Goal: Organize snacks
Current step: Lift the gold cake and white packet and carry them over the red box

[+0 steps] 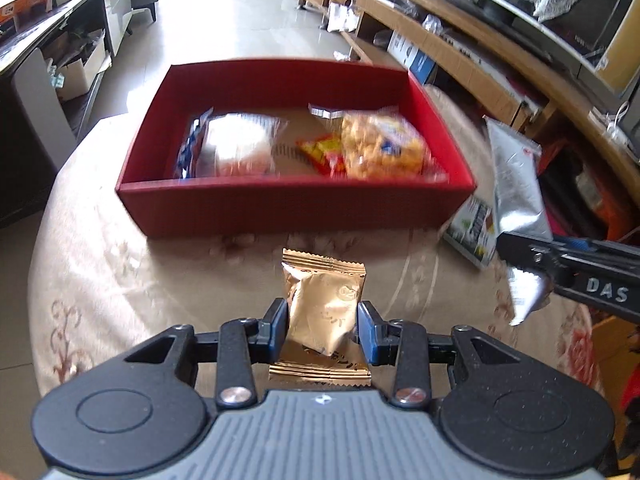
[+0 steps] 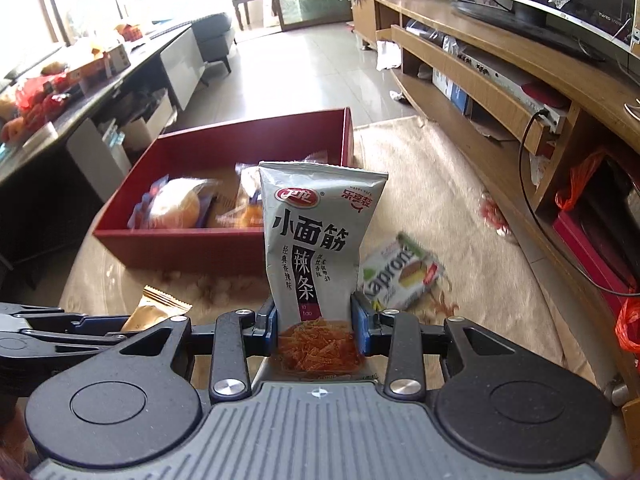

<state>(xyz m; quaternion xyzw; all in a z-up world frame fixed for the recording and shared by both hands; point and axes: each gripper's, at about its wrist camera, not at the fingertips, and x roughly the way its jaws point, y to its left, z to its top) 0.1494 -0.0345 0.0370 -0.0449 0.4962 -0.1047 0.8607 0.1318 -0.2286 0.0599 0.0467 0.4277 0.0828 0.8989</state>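
**Both grippers loaded, box straight ahead**

So at this point I had a snack in each hand. The left gripper (image 1: pixel 323 330) was clamped on a small gold packet (image 1: pixel 325 308), pads squeezing it from both sides, packet standing up between them. The right gripper (image 2: pixel 316 326) was pinched on the lower part of a grey spicy-strip bag (image 2: pixel 316 248), which stuck straight up and blocked a chunk of my view.

The red box (image 1: pixel 296 204) sat on the far side of the cloth-covered table (image 1: pixel 120 280), already holding a bread-looking pack (image 1: pixel 236 146) on its left and a yellow snack bag (image 1: pixel 382 148) on its right, with a small red-yellow wrapper (image 1: pixel 324 154) between them. One green-and-white wafer pack (image 2: pixel 402 274) was lying on the table just right of the box's near corner, not picked up yet.

My read: this was the carry step, both items on the way to the box. Next move called for pushing forward over the near wall, finding bare floor in the middle, then letting go. That wafer pack would be left for later.
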